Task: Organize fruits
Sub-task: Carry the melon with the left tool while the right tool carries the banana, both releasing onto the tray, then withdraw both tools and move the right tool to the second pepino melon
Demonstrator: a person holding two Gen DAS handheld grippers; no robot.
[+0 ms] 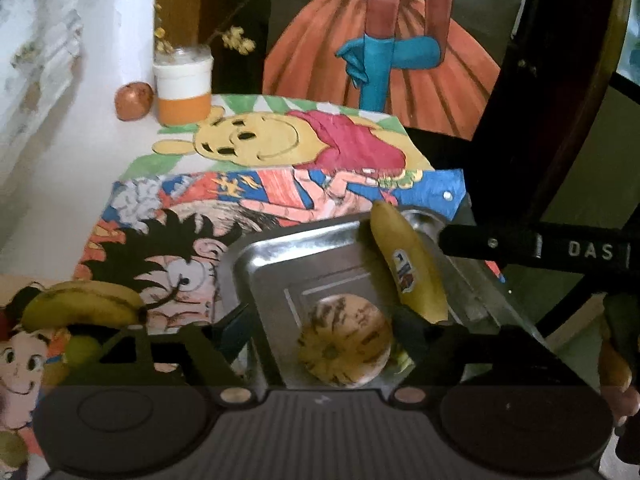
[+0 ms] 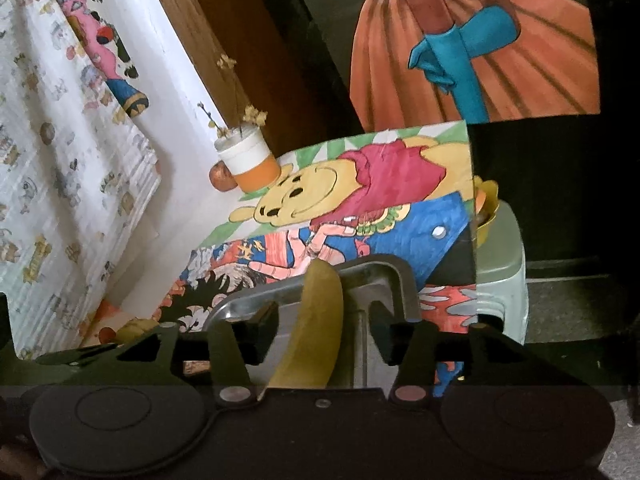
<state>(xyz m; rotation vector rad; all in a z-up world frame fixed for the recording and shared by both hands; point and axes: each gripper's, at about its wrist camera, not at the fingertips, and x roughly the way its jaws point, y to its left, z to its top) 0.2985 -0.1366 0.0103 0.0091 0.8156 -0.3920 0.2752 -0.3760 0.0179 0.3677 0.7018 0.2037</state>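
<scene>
A steel tray (image 1: 256, 256) lies on a table covered with cartoon drawings. A round striped yellow fruit (image 1: 346, 340) rests in the tray, between the fingers of my open left gripper (image 1: 320, 332). A yellow banana (image 1: 408, 264) with a sticker hangs over the tray's right rim. It stands between the fingers of my right gripper (image 2: 322, 332), whose jaws are spread with gaps on both sides of the banana (image 2: 316, 320). The tray's rim (image 2: 240, 300) shows behind it. Another banana (image 1: 80, 304) and a green fruit (image 1: 82, 350) lie left of the tray.
A white and orange jar (image 1: 184, 88) with dried twigs and a brown-red fruit (image 1: 134, 101) stand at the table's far left corner. A grey-green stool (image 2: 500, 272) with a yellow bowl (image 2: 486, 216) stands beyond the table's right edge. A dark door frame rises at right.
</scene>
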